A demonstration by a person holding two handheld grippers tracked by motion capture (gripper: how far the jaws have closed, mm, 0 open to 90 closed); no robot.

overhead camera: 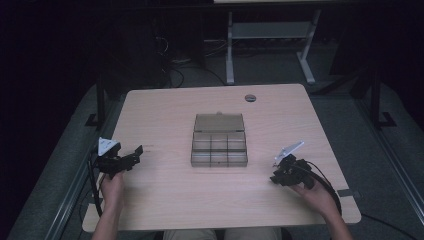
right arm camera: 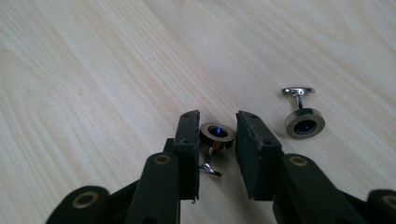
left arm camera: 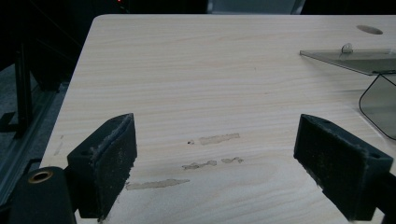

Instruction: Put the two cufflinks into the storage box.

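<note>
At the left edge of the pale wooden table (overhead camera: pixel 165 200), the left gripper (overhead camera: pixel 131 156) hung with its jaws spread wide and nothing between them, aimed across bare wood toward the smoky transparent plastic compartment box (overhead camera: pixel 219 146) with its lid laid back, which sat in the middle of the table. That gripper was well apart from the work.

On the right side, the right gripper (right arm camera: pixel 215 140) pointed down at the tabletop, its jaws drawn close around the first round gold-rimmed cufflink with a blue centre (right arm camera: pixel 217 135). The cufflink sat between the two black pads (right arm camera: pixel 187 140), its face tilted up and away and its silver post and toggle running back toward the gripper body. The pads seemed to touch its rim on both sides, so I judged it pinched.

Just to the right, apart from the jaws, the second matching cufflink (right arm camera: pixel 304 122) lay on the wood with its toggle pointing away. The box lay up and left of this hand, so the right hand was the nearer one for carrying.
</note>
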